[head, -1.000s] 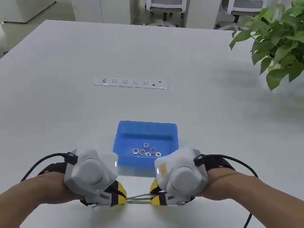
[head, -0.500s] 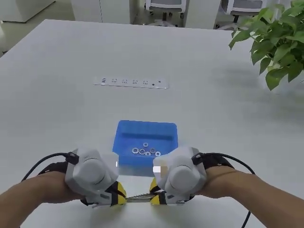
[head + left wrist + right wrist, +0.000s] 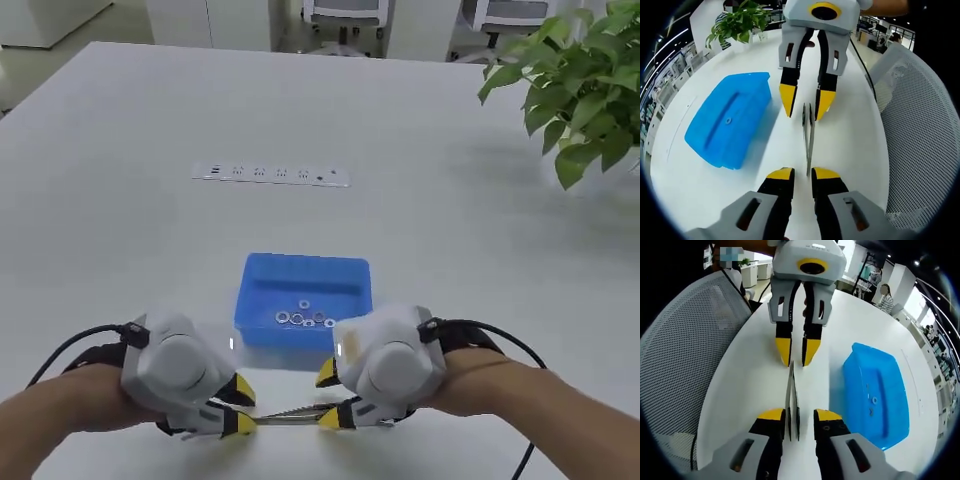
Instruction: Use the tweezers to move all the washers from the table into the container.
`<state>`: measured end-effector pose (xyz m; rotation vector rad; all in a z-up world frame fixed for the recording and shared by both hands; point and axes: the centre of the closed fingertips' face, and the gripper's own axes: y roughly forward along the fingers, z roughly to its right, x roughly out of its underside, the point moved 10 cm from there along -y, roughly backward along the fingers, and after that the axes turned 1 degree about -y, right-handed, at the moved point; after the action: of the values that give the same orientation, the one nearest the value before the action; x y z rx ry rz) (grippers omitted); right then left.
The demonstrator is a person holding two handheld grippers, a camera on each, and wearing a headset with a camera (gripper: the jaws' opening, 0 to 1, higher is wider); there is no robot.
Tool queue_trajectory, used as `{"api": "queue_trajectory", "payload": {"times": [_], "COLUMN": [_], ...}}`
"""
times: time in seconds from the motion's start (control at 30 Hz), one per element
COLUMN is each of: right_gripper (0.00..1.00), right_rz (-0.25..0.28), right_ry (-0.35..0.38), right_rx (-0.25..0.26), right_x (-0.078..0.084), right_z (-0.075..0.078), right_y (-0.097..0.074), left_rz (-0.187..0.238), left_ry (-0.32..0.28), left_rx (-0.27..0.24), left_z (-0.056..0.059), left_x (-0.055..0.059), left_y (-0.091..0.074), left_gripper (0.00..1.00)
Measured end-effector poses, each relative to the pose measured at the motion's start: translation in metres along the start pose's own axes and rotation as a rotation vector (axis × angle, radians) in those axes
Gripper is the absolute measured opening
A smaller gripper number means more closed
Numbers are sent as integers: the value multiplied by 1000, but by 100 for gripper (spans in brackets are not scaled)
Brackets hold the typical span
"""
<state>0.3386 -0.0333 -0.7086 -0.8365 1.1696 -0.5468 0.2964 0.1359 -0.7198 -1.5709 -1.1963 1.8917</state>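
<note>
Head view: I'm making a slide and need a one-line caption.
Left gripper and right gripper, jaws open, meet at the tweezers' ends beside a blue container of washers.

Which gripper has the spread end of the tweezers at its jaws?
The right gripper: the two arms of the tweezers lie apart between its jaws, while at the left gripper they close to a single point.

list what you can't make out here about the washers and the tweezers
- Washers count: head view, too small and bunched together in the container.
- Tweezers ends: head view, tucked in at the left gripper and right gripper.
- Table under the grippers: head view, covered, so stray washers can't be ruled out.
- Container's inside: left gripper view, its own wall hides it.
</note>
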Motion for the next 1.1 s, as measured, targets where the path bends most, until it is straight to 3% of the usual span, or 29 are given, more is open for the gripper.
{"api": "queue_trajectory", "payload": {"times": [0.23,0.5,0.77,1.1], "right_gripper": [29,40,51,67], "right_rz": [57,134,195,261], "right_ry": [75,209,314,433], "right_rx": [72,170,276,377], "right_x": [0,11,23,35], "right_z": [4,7,4,-2], "right_y": [-18,-42,-60,-80], "left_rz": [85,192,279,370], "left_ry": [-89,-187,-216,-254], "left_rx": [-45,-98,-165,-226], "left_z": [-3,-6,-6,7], "left_x": [-2,-3,-5,-13], "left_y": [-14,-31,-46,-64], "left_gripper": [26,36,48,68]}}
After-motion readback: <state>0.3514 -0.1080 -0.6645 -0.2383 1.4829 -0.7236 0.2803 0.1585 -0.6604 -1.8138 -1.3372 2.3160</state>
